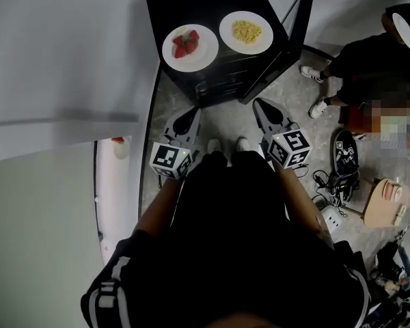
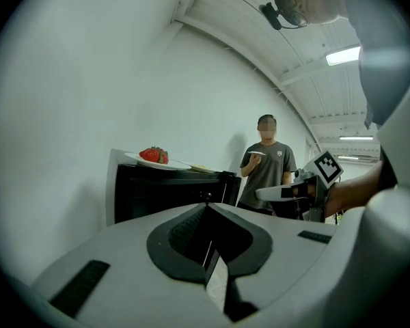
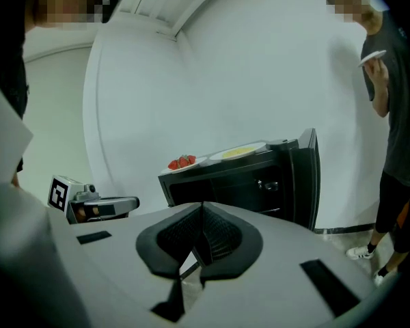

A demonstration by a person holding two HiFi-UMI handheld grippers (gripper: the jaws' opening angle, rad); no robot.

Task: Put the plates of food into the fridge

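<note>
Ahead of both jaws: black fridge point(image 1: 184, 2), door point(image 1: 295, 26) swung open at right side. Strawberry plate point(image 1: 190, 48) and yellow-food plate point(image 1: 246, 32) sit side by side on fridge top, beyond jaws. Left gripper point(image 1: 190, 115) and right gripper point(image 1: 258, 104): jaws clenched, empty, short of fridge. Bystander point(image 1: 369, 57) holding small plate stands past door, right of jaws.

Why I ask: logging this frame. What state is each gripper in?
Left grey two-jaw gripper: shut, empty.
Right grey two-jaw gripper: shut, empty.
</note>
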